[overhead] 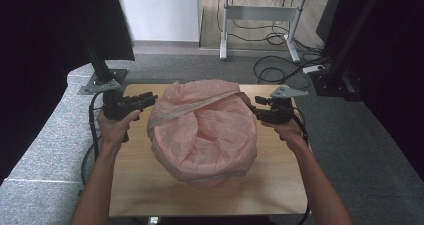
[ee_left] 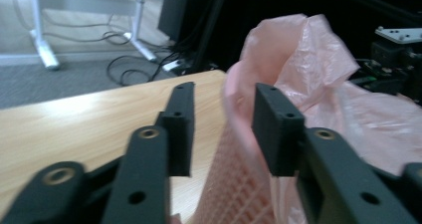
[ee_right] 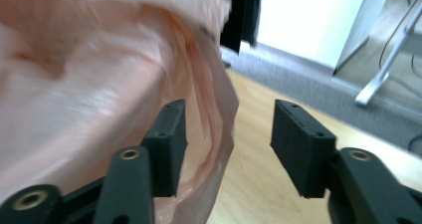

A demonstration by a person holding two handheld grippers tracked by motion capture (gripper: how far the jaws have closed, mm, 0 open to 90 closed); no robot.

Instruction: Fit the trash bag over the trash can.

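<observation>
Pink plastic bag (overhead: 202,130), no readable print

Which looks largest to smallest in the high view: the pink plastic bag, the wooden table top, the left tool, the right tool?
1. wooden table top
2. pink plastic bag
3. left tool and right tool: they look alike, so no ranking.

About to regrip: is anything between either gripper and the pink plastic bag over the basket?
Nothing visible. The left gripper and right gripper are open, each with an edge of the pink plastic bag between its jaws.
</observation>
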